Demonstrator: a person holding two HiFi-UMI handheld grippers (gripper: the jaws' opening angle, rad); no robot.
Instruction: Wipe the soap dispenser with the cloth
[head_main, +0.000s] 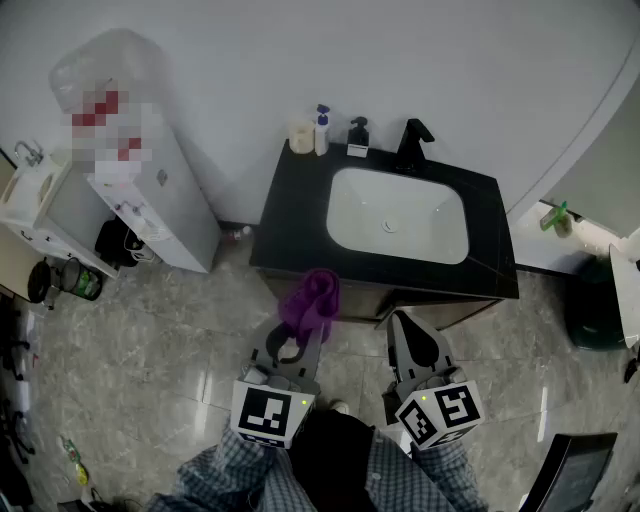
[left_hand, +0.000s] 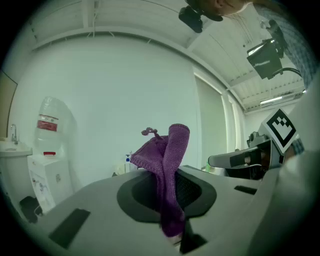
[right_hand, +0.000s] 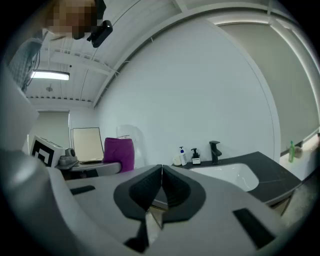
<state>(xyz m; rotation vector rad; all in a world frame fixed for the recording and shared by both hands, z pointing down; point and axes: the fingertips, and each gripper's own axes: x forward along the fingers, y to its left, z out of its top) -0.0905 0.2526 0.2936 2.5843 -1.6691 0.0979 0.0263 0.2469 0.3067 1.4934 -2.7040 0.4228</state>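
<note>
Dispenser (head_main: 358, 137) sits at surface's (head_main: 292, 220) back edge, well ahead. Left gripper (head_main: 296, 345) clamped on cloth (head_main: 312, 300); right gripper (head_main: 402, 325) closed, empty. Best approach: steady bottle with right, wipe with cloth's loose end.

Washroom: black vanity (head_main: 290, 215), white basin (head_main: 398, 214), faucet (head_main: 412, 142).

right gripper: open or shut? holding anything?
Shut and empty: the right gripper shows its fingers pressed together, nothing between them. The cloth is held by the left gripper.
</note>
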